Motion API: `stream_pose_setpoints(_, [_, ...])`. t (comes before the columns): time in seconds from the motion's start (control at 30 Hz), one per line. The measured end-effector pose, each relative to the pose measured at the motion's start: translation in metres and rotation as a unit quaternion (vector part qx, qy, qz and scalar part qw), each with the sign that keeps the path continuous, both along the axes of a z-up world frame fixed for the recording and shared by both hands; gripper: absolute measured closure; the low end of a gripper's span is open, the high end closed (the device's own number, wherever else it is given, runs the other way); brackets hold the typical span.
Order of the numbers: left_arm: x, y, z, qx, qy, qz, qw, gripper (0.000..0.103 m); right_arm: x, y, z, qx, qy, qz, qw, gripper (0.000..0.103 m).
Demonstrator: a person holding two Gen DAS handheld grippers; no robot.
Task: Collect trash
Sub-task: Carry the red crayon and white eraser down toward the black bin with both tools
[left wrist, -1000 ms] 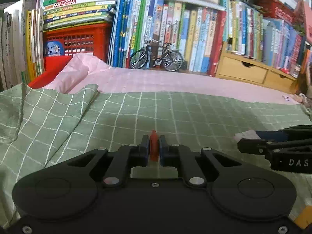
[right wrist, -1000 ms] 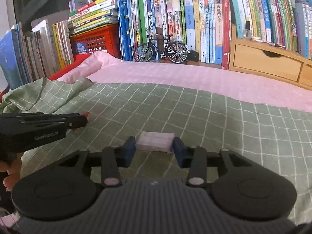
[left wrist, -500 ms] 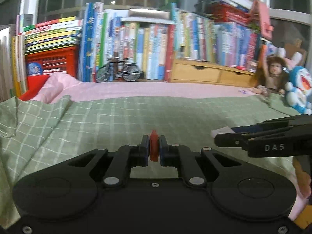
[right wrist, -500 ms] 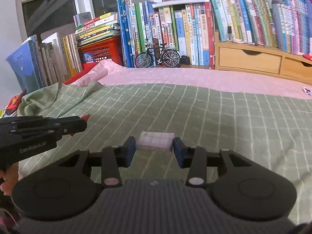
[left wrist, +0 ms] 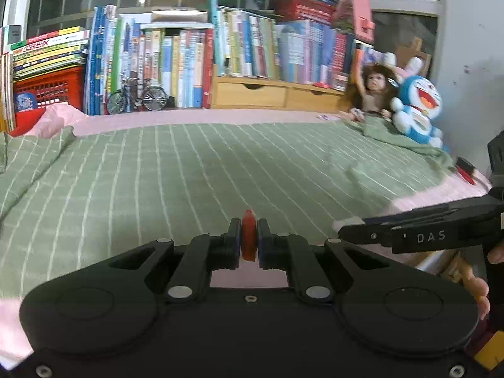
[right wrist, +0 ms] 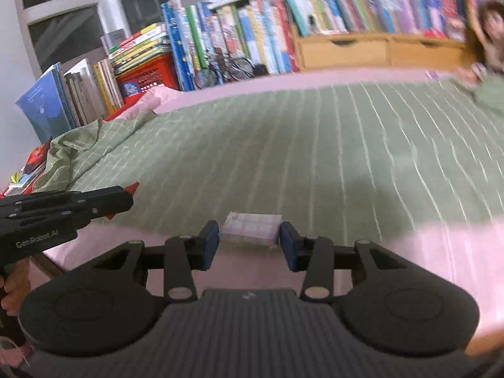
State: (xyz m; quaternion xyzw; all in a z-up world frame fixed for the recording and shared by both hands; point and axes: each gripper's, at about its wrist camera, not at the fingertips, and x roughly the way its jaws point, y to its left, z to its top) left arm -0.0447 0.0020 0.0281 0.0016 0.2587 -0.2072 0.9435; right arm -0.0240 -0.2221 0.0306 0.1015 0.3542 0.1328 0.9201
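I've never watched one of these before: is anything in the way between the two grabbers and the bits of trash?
No. Each already has its piece. The left gripper is shut on a thin red scrap, and the right gripper clamps a small pink checked packet. No bin shows in either view, so that path can't be judged.

right gripper point(right wrist: 249, 240) clamped on a pale pink checked pad point(right wrist: 251, 229), blue pads on both sides. left gripper point(right wrist: 119, 198) at frame left pinching a red scrap point(right wrist: 131, 188). both over near edge of green checked blanket point(right wrist: 283, 151) on pink sheet point(right wrist: 441, 252); books point(right wrist: 220, 34) behind, blurred
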Motion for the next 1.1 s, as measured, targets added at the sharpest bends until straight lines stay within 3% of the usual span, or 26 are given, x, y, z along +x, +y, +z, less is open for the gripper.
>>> stream_pose_setpoints(0.33, [-0.081,-0.02,-0.014,-0.004,0.025,-0.044,0.9987,0.093,-0.087,-0.003,0.005,-0.03,0.005,0.013,0.999,0.056])
stream_pose_setpoints(0.53, [-0.108,-0.032,-0.027,0.01,0.054,-0.055,0.9969,0.093,-0.114,-0.006,-0.006,-0.032,0.039,0.01,0.999,0.056])
stream_pose_setpoints(1.1, [-0.122,-0.049,-0.082,0.037,0.14,-0.072,0.9868,0.093,-0.132,-0.013,-0.051,-0.035,0.13,0.004,0.991,0.055])
